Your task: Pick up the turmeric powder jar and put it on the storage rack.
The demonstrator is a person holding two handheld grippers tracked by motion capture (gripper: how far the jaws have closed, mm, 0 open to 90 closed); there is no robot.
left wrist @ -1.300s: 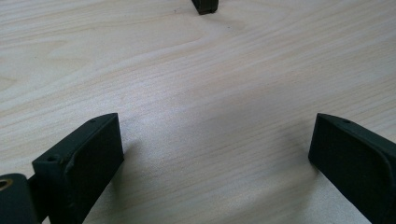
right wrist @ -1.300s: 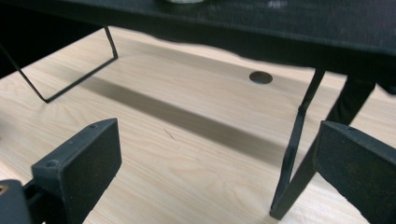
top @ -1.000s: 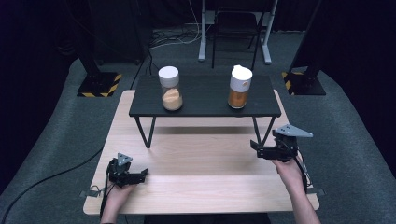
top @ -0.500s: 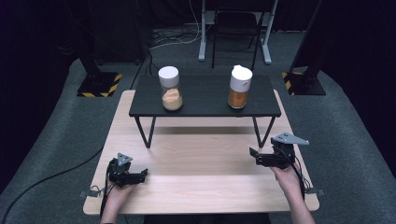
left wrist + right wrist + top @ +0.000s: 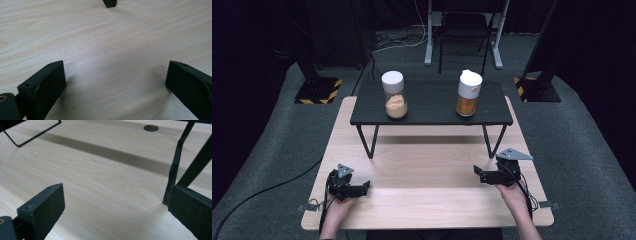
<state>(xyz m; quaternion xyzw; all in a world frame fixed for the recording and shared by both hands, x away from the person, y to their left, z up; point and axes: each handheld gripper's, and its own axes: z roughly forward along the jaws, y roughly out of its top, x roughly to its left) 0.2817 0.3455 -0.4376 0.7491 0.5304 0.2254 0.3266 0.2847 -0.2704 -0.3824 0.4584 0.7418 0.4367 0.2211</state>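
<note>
Two white-lidded jars stand on a low black shelf (image 5: pixel 432 117) at the back of the wooden table (image 5: pixel 427 205). The left jar (image 5: pixel 394 97) holds pale orange contents and the right jar (image 5: pixel 468 95) darker orange. My left gripper (image 5: pixel 365 186) rests low at the table's near left, open, its jaws wide over bare wood (image 5: pixel 115 82). At the near right my right gripper (image 5: pixel 477 173) is open too, with nothing between its jaws (image 5: pixel 115 205). Both grippers sit well in front of the shelf, apart from the jars.
The shelf's thin black legs (image 5: pixel 178 162) stand close beside my right gripper's right jaw. A round hole (image 5: pixel 151 128) is cut in the tabletop farther back. A small black piece (image 5: pixel 110 3) shows at the top of the left gripper view. Cables trail off the table's near corners.
My right gripper has come down and back toward the person, moving slightly left and closer to the tabletop. The left gripper and both jars have not moved.
</note>
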